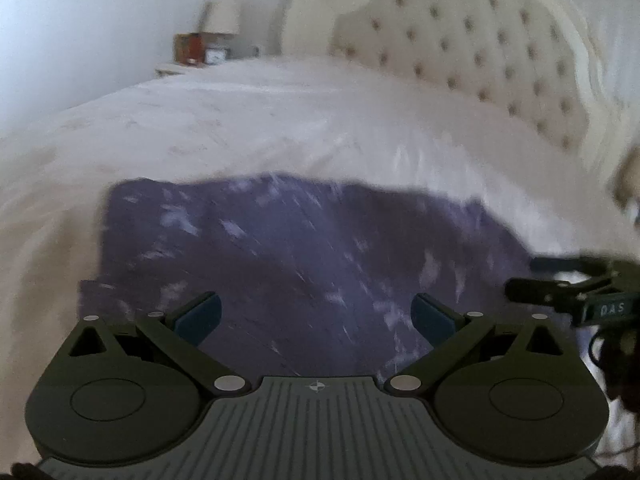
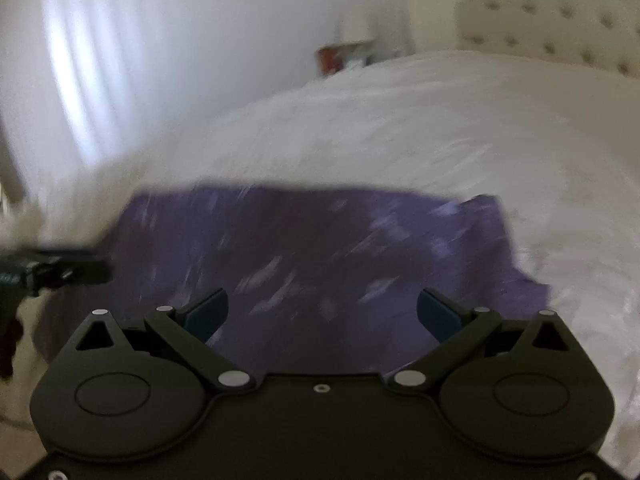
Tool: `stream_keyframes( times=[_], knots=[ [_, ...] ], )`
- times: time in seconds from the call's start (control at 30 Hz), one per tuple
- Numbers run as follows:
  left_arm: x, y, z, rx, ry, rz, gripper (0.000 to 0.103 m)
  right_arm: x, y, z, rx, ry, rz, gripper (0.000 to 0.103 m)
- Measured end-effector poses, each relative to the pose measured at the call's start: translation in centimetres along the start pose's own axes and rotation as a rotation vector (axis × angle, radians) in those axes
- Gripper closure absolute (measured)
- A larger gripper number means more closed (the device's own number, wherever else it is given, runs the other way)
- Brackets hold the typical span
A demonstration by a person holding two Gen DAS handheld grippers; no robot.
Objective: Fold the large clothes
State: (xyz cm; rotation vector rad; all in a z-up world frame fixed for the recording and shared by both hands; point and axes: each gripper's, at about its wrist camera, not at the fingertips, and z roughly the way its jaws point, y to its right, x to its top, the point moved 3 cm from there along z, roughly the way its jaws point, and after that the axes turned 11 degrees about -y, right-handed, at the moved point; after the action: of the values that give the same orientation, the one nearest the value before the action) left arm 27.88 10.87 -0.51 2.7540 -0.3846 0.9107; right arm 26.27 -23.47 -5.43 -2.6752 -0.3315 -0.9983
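A purple garment with pale flecks [image 1: 288,248] lies folded flat on the white bed [image 1: 280,112], near its front edge. It also shows in the right wrist view [image 2: 320,248]. My left gripper [image 1: 316,316] is open and empty just above the garment's near part. My right gripper [image 2: 322,314] is open and empty above the garment too. The right gripper shows at the right edge of the left wrist view [image 1: 576,292]; the left gripper shows at the left edge of the right wrist view [image 2: 52,268]. Both views are motion-blurred.
A tufted cream headboard [image 1: 480,48] stands at the bed's far right. A nightstand with a lamp and small boxes [image 1: 204,46] stands at the far side by the white wall. White bedding [image 2: 440,128] surrounds the garment.
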Motion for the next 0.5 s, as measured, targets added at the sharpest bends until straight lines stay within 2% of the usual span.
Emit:
stream_keyframes(
  times=[0.07,0.13,0.2,0.3,0.43,0.5],
  knots=[
    [0.2,0.1,1.9,0.04,-0.026,0.002,0.0,-0.1,-1.6,1.4,-0.022,-0.05,-0.059,0.002],
    [0.6,-1.0,3.6,0.067,-0.065,-0.038,0.0,-0.1,-2.0,3.0,-0.043,-0.097,-0.087,0.002],
    [1.2,-2.3,4.9,0.091,-0.072,-0.05,0.0,0.4,-1.5,4.7,-0.079,-0.121,-0.088,0.002],
    [2.4,-3.5,6.1,0.114,-0.088,-0.036,0.0,1.9,0.2,6.4,-0.118,-0.129,-0.037,0.0],
    [3.9,-4.9,7.2,0.098,-0.088,-0.089,0.0,3.5,4.2,7.4,-0.151,-0.122,0.104,0.0],
    [3.9,-5.6,7.7,0.118,-0.071,-0.102,0.0,3.5,6.0,7.6,-0.159,-0.101,0.163,0.0]
  ],
)
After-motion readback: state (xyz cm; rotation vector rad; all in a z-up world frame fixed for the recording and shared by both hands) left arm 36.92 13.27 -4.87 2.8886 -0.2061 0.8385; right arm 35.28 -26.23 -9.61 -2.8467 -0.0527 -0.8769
